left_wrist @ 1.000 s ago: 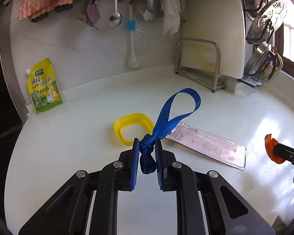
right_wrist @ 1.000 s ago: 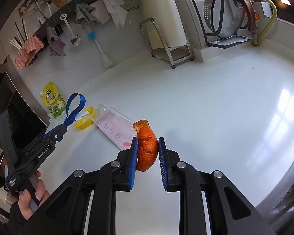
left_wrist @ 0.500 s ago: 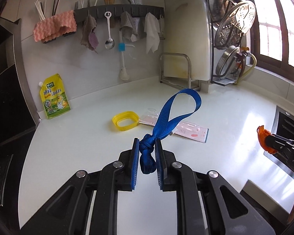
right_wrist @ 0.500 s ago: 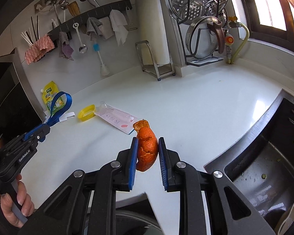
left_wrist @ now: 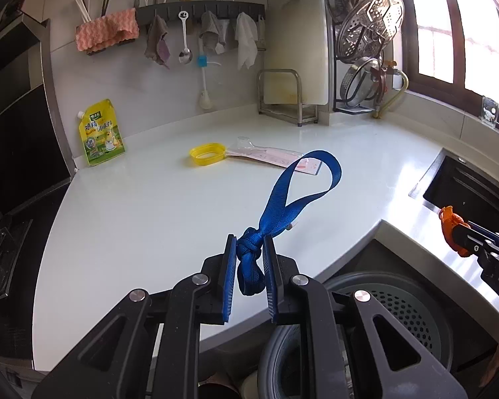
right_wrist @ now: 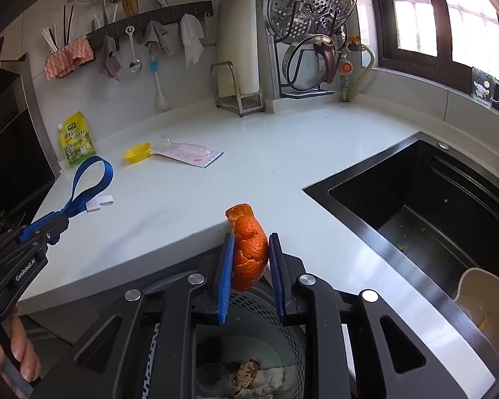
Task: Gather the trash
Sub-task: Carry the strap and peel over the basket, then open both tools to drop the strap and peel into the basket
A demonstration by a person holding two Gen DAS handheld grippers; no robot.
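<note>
My left gripper (left_wrist: pixel 248 259) is shut on the knot of a blue strap (left_wrist: pixel 282 199), whose loop stands up above the counter edge; it also shows in the right wrist view (right_wrist: pixel 89 179). My right gripper (right_wrist: pixel 249 259) is shut on an orange peel (right_wrist: pixel 249 252), held above a grey perforated trash bin (right_wrist: pixel 276 329) below the counter edge. The bin (left_wrist: pixel 409 309) holds wrappers and tissue. On the white counter (left_wrist: pixel 149 199) lie a yellow ring lid (left_wrist: pixel 207 153) and a pink-printed clear wrapper (left_wrist: pixel 276 158).
A yellow-green pouch (left_wrist: pixel 100 133) leans on the back wall. A black sink (right_wrist: pixel 432 206) lies to the right with a cream bowl (right_wrist: pixel 482 302) in it. A cutting board rack (left_wrist: pixel 286 99) and pot-lid rack (left_wrist: pixel 366 50) stand at the back. A stove (left_wrist: pixel 3 249) is left.
Both grippers have pulled back from the counter toward its front edge with their loads. The trash bin has come into view under both grippers.
</note>
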